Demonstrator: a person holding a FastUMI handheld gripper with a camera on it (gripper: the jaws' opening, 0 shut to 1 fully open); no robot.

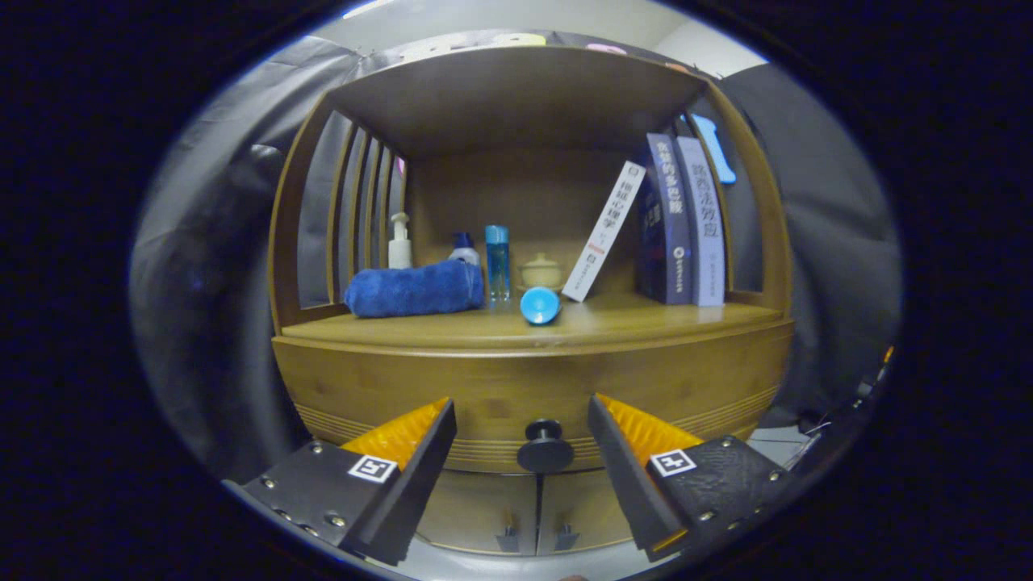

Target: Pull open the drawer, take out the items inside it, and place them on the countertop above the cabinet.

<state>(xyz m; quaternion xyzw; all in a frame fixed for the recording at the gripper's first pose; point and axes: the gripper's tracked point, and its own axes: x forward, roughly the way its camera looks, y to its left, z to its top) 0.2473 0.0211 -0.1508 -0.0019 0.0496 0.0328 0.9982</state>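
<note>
A wooden cabinet faces me with its drawer [533,387] closed flush under the countertop [646,321]. The drawer's round dark knob [545,446] sits between my fingertips, slightly beyond them. My gripper [522,413] is open, its two fingers spread to either side of the knob without touching it. Whatever lies inside the drawer is hidden.
On the countertop lie a rolled blue towel [413,289], a pump bottle [399,242], a blue bottle [497,262], a small lidded pot [541,272], a blue cup on its side [539,305] and several books [674,222]. Two lower doors [537,504] sit beneath the drawer.
</note>
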